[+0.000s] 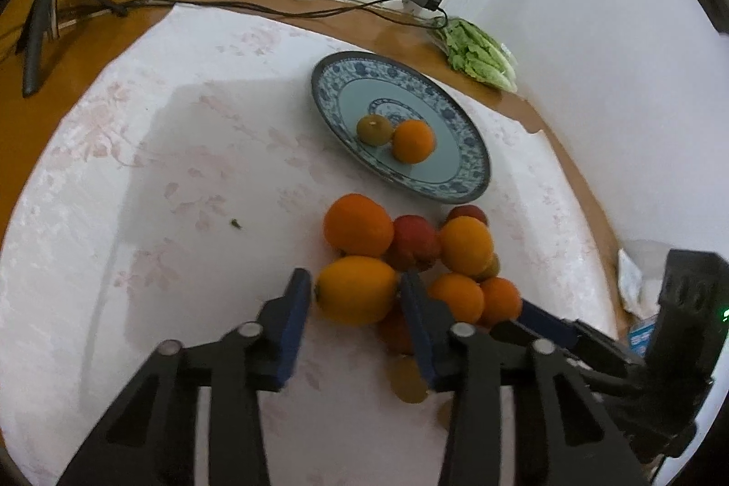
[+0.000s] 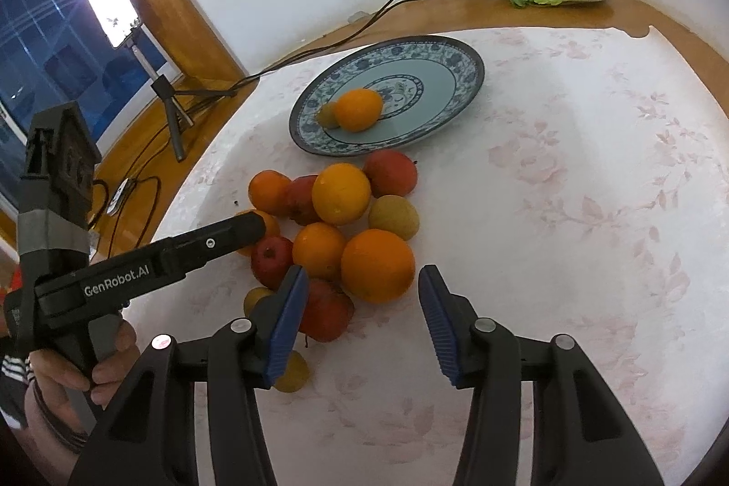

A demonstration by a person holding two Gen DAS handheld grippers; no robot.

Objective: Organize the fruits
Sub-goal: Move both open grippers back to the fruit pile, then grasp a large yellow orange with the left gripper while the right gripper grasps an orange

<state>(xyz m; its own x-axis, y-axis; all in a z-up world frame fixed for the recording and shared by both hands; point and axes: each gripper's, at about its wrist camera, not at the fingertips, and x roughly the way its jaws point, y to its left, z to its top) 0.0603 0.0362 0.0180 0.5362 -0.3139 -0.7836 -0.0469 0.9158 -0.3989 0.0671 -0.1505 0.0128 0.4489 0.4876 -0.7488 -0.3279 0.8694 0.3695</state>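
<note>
L gripper (image 1: 355, 294) has its blue pads closed on the yellow-orange fruit (image 1: 356, 289) at the pile's (image 2: 337, 231) 6 o'clock edge, seen from the L wrist. Lift straight up, slow, since a red fruit (image 1: 414, 242) touches it at 1 o'clock, then carry to the plate (image 1: 474, 149) at 12, beside its 2 fruits. R gripper (image 2: 364, 304) jaws stand apart w/ a big orange (image 2: 377, 265) just ahead, untouched; squeeze gently.
</note>
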